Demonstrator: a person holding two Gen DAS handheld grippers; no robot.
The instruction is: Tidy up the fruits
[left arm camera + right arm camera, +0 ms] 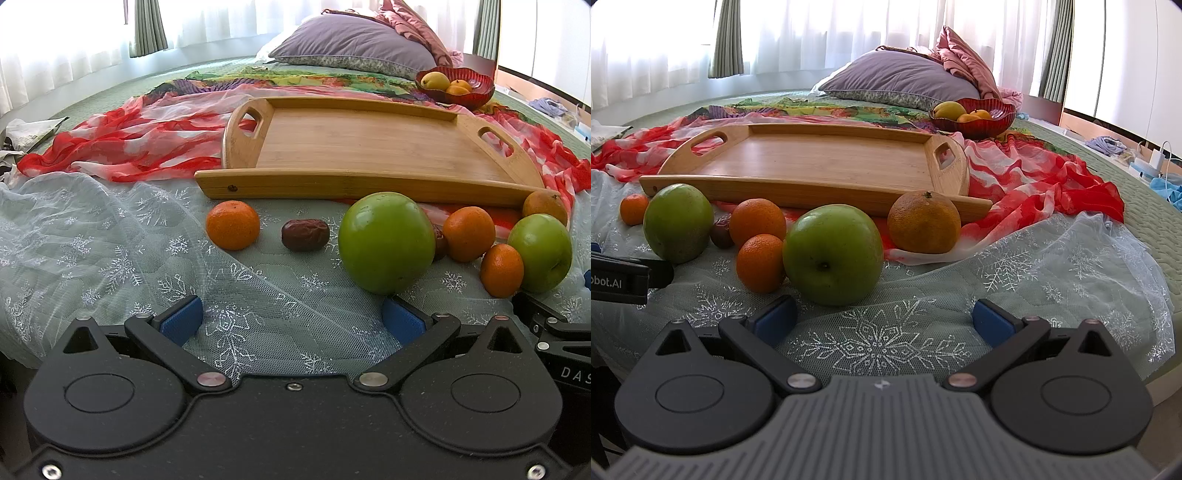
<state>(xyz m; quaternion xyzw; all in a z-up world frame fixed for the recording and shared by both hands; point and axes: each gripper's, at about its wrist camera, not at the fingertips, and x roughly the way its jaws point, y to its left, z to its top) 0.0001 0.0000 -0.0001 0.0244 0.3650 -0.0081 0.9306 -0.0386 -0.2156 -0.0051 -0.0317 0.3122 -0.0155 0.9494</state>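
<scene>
1. Your left gripper (291,317) and right gripper (884,317) both stand wide, with nothing between the blue pads; both hang over the snowflake netting (871,347), on your side of the wooden tray (820,162).
2. The loose fruit lies in a row just in front of the tray's near rail: 2 green apples, one (386,242) close ahead of the left gripper and the other (833,254) close ahead of the right; 3 small oranges (232,224) (757,218) (760,263); a larger, duller orange (923,221) at the tray's right corner; and a brown date (305,235).
3. The tray floor is bare, so as far as you can judge, sorting has not begun and all the loose fruit is left.
4. Beyond the tray's far right corner, a red bowl (975,123) already holds a yellow fruit and some orange ones; its wall hides the count.
5. A second dark fruit (721,232) is mostly hidden between an apple and an orange; probably another date.
</scene>
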